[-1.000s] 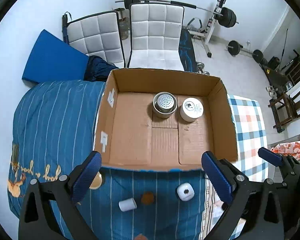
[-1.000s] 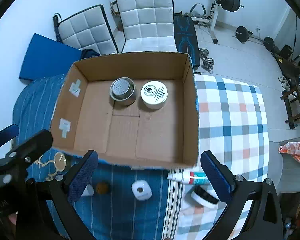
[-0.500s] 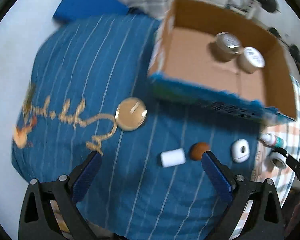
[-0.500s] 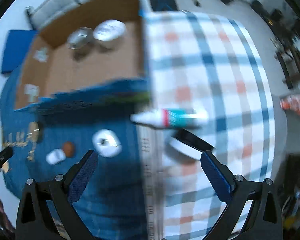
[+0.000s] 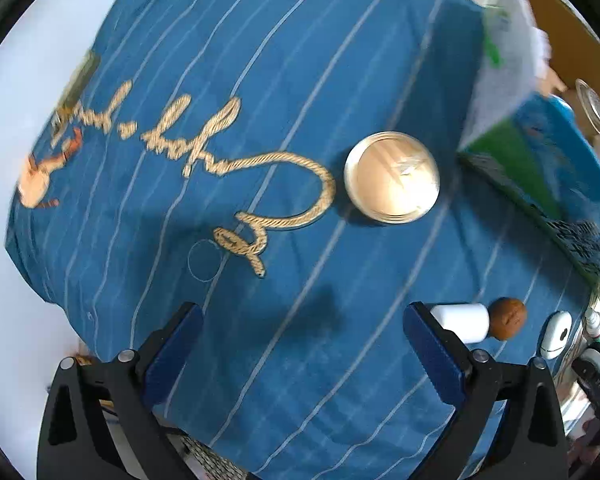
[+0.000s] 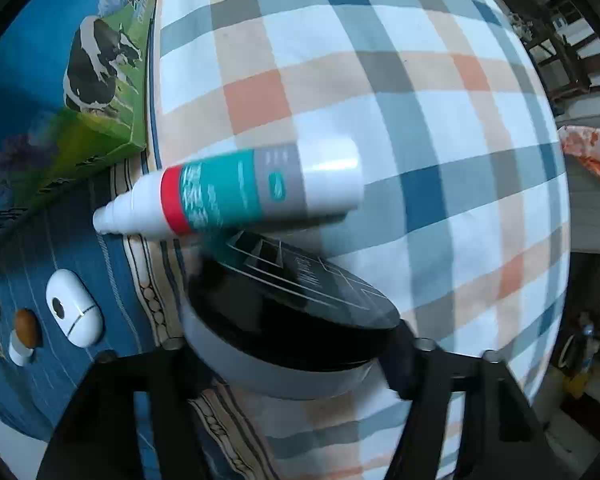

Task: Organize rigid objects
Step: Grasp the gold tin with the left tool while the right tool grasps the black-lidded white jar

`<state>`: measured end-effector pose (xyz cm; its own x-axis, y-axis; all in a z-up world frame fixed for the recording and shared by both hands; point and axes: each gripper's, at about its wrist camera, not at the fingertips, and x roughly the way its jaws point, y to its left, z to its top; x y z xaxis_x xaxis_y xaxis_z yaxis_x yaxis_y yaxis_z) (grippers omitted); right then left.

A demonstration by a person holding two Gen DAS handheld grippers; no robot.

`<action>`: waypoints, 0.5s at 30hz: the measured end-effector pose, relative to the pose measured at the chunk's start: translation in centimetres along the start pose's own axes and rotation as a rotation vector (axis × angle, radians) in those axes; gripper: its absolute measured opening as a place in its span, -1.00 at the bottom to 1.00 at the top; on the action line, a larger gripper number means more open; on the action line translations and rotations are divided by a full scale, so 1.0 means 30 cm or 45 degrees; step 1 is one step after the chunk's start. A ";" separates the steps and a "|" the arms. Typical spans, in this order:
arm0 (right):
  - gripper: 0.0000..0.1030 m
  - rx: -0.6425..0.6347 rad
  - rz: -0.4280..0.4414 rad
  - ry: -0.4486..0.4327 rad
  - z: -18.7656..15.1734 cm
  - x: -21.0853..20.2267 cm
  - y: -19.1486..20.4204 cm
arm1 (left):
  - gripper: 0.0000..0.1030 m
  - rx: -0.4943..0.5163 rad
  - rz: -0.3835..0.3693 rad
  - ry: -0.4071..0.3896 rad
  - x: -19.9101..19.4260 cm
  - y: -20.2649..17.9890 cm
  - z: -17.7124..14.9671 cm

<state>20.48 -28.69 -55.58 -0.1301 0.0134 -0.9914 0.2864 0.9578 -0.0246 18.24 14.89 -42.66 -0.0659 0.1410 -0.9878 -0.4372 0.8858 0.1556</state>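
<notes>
right wrist view: round black-lidded white tin (image 6: 288, 320) between hand-held gripper (image 6: 288, 354) fingers

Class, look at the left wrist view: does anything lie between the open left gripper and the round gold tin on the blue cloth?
Nothing visible does. Only bare striped blue cloth lies between the left gripper and the gold tin. The white cylinder and brown ball sit off to the side, by the gripper's right finger.

One tube (image 6: 236, 192); two tins (image 5: 392, 177) (image 6: 288, 320); one box (image 6: 80, 72)
</notes>
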 end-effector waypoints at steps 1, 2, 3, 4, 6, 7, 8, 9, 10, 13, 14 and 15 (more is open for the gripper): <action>-0.17 0.000 0.004 -0.010 -0.009 -0.004 0.002 | 0.99 -0.032 -0.014 0.012 0.014 0.029 0.006; -0.39 -0.014 -0.002 -0.019 -0.019 -0.010 0.009 | 0.99 -0.049 -0.017 0.014 0.017 0.045 0.010; -0.49 -0.030 0.000 -0.018 -0.031 -0.014 0.018 | 0.99 -0.063 -0.028 0.016 0.025 0.064 0.013; -0.56 -0.041 0.012 -0.011 -0.041 -0.015 0.025 | 0.99 -0.073 -0.038 0.021 0.038 0.085 0.018; -0.56 -0.068 0.036 0.009 -0.073 -0.011 0.044 | 0.99 -0.078 -0.027 0.036 0.060 0.108 0.023; -0.56 -0.072 0.051 0.016 -0.086 -0.009 0.050 | 0.99 -0.078 -0.034 0.049 0.075 0.119 0.028; -0.55 -0.063 0.073 0.024 -0.102 -0.006 0.052 | 0.99 -0.080 -0.031 0.059 0.085 0.126 0.033; -0.55 -0.055 0.081 0.027 -0.112 -0.008 0.053 | 0.99 -0.083 -0.027 0.065 0.092 0.131 0.039; -0.54 -0.050 0.092 0.038 -0.123 -0.005 0.056 | 0.99 -0.082 -0.043 0.064 0.093 0.129 0.047; -0.28 -0.030 0.134 0.054 -0.140 -0.002 0.056 | 0.99 -0.057 -0.101 0.045 0.078 0.089 0.078; -0.15 -0.018 0.153 0.051 -0.143 -0.003 0.053 | 0.99 -0.034 -0.119 0.040 0.071 0.063 0.091; -0.07 -0.004 0.167 0.044 -0.144 -0.008 0.050 | 0.99 0.001 -0.127 0.029 0.061 0.024 0.111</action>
<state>16.84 -26.00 -54.83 -0.1246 0.1487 -0.9810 0.3004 0.9480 0.1055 20.79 17.25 -44.35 -0.0426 0.0422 -0.9982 -0.4423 0.8951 0.0567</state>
